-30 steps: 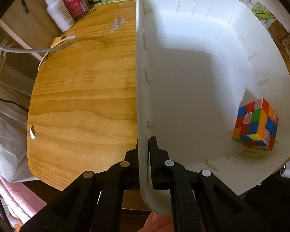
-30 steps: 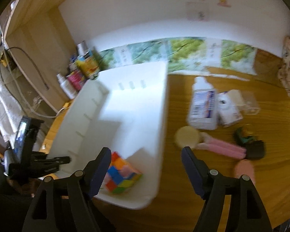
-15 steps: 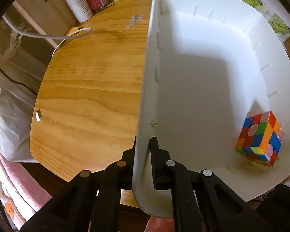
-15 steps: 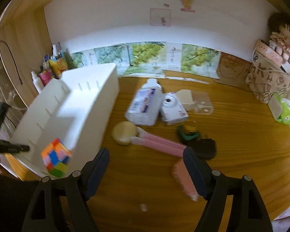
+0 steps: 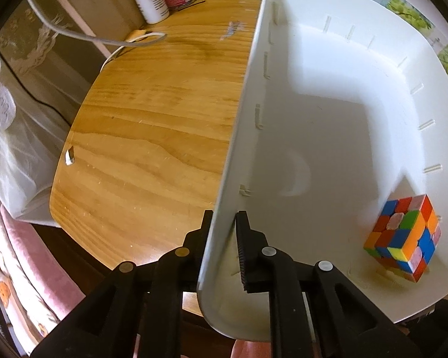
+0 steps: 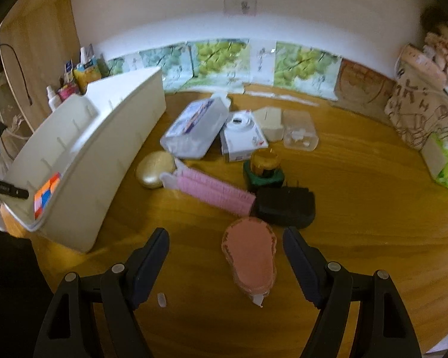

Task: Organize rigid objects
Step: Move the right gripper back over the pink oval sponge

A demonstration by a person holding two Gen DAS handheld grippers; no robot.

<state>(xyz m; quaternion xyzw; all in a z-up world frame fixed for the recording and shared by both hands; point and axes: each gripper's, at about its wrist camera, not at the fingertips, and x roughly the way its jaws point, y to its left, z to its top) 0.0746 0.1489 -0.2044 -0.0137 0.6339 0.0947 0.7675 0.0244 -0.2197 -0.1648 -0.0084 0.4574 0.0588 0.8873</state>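
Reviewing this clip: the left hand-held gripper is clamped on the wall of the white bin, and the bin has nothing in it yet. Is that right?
Not quite. The left hand-held gripper is indeed clamped on the wall of the white bin, but the bin is not empty: a scrambled puzzle cube sits in its near corner. The left wrist view shows it plainly, and the right wrist view shows it too.

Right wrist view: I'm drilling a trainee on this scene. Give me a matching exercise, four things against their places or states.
Things:
1. puzzle cube
2. white bin
3. pink brush
4. right gripper

Places or states:
A. gripped at its wall by the left gripper
B. lying on the table
C. jaws open, empty
D. inside the bin

Pairs: 1-D, 2-A, 3-B, 4-C
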